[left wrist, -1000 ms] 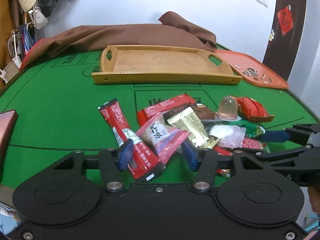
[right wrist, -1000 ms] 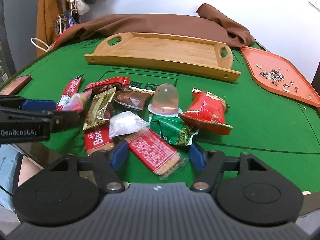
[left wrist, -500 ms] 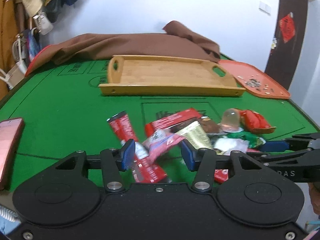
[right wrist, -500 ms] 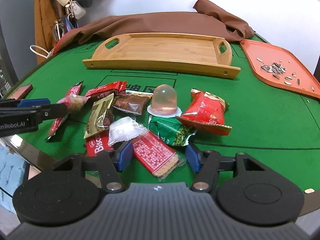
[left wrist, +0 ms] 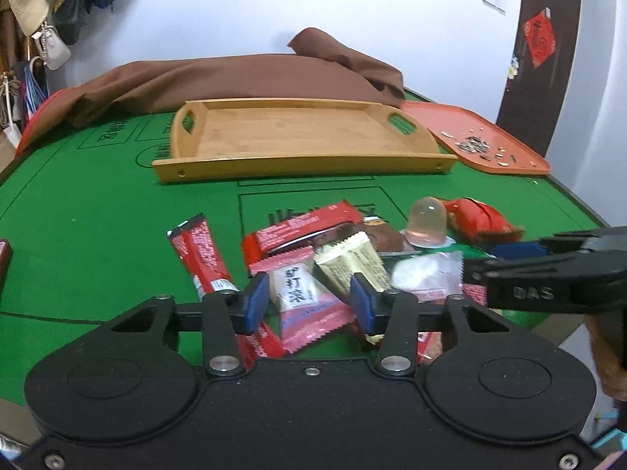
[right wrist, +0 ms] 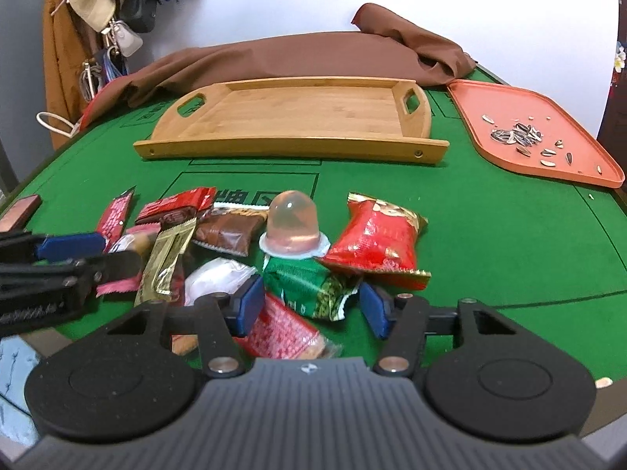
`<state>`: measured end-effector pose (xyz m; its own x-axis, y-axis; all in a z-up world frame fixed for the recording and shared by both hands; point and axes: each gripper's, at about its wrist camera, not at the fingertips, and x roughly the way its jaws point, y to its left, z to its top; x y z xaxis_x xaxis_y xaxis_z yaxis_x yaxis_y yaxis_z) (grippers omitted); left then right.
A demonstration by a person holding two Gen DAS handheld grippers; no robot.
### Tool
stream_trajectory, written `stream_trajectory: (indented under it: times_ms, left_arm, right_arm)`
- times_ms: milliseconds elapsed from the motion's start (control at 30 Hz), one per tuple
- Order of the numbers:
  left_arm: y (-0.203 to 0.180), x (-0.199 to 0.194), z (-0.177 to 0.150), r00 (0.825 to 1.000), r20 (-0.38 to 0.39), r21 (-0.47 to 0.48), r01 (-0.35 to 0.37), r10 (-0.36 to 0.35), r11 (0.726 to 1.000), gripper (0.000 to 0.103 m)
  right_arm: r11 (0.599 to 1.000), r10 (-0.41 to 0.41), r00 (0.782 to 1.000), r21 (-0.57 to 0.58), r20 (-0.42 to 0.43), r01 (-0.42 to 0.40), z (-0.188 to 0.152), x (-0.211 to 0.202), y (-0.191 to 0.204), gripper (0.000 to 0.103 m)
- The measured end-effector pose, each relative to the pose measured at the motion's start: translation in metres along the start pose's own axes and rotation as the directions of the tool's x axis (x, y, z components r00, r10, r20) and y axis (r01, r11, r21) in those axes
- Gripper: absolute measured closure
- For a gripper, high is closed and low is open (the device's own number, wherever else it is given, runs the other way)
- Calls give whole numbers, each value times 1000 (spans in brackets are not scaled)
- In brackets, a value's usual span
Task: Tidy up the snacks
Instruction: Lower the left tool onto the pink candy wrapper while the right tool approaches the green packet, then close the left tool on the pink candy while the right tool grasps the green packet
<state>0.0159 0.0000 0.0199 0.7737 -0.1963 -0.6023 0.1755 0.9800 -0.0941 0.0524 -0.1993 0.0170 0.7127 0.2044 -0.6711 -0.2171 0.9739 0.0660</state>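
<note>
A pile of wrapped snacks lies on the green table near its front edge. My left gripper (left wrist: 309,301) is open, its jaws either side of a pink-and-white packet (left wrist: 301,293); a red stick (left wrist: 202,252) lies left of it and a gold packet (left wrist: 352,262) right. My right gripper (right wrist: 311,305) is open over a green packet (right wrist: 309,286) and a red biscuit packet (right wrist: 282,333). A clear jelly cup (right wrist: 292,227) and a red bag (right wrist: 380,243) lie beyond. The wooden tray (right wrist: 290,117) stands behind, with nothing in it.
An orange tray (right wrist: 537,133) with sunflower seeds sits at the back right. A brown cloth (right wrist: 298,55) lies behind the wooden tray. A phone (right wrist: 19,209) lies at the left table edge. Bags and a hat (right wrist: 94,0) hang on the left wall.
My left gripper has shifted right and its jaws now frame the pink-and-white packet instead of the red stick. My right gripper has moved forward over the green packet.
</note>
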Motion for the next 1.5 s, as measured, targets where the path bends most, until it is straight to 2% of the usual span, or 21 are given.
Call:
stream_trajectory:
  times_ms: [100, 133, 200, 433, 533, 700, 800, 900, 967, 1033, 1233, 1400, 1500]
  left_arm:
    - [-2, -1, -1, 1000, 7, 1, 9, -9, 1000, 66]
    - [-2, 1, -1, 1000, 11, 0, -11, 11, 1000, 69]
    - [0, 5, -1, 998, 9, -17, -61, 61, 998, 69]
    - [8, 20, -2, 999, -51, -77, -18, 14, 997, 68]
    - [5, 23, -3, 998, -45, -59, -37, 35, 998, 68]
    - [4, 24, -3, 998, -45, -56, -43, 40, 998, 69]
    - [4, 23, -2, 998, -46, -70, -42, 39, 997, 74]
    - [4, 22, -1, 998, -49, -73, -40, 36, 997, 76]
    - [4, 20, 0, 998, -46, -69, -38, 35, 997, 76]
    - [5, 18, 2, 999, -38, -68, -41, 38, 997, 76]
    - [9, 10, 9, 999, -5, -76, -48, 48, 996, 76]
    - [15, 7, 17, 999, 12, -87, -39, 40, 995, 76]
    - [18, 7, 19, 999, 17, -94, -44, 46, 995, 76]
  right_arm:
    - [1000, -6, 1000, -2, 10, 6, 1, 4, 2, 40]
    - [1000, -6, 1000, 1, 13, 6, 2, 5, 2, 40]
    - [1000, -8, 1000, 9, 17, 8, 3, 8, 2, 40]
    - [999, -36, 999, -3, 35, 36, 3, 11, 2, 37]
    - [999, -44, 998, -3, 42, 45, 3, 14, 5, 32]
    - [999, -52, 998, -9, 43, 52, 3, 18, 7, 29]
    - [999, -53, 998, -9, 43, 53, 3, 20, 8, 30]
    - [998, -61, 997, -21, 43, 62, 3, 21, 11, 41]
    - [998, -58, 998, -22, 40, 59, 4, 20, 13, 42]
    - [999, -43, 998, -20, 40, 43, 6, 17, 12, 49]
    - [1000, -3, 999, -14, 39, 3, 11, 6, 12, 55]
    - [1000, 3, 998, -20, 61, -2, 14, -5, 12, 64]
    - [1000, 2, 997, -15, 76, -1, 18, -10, 10, 65]
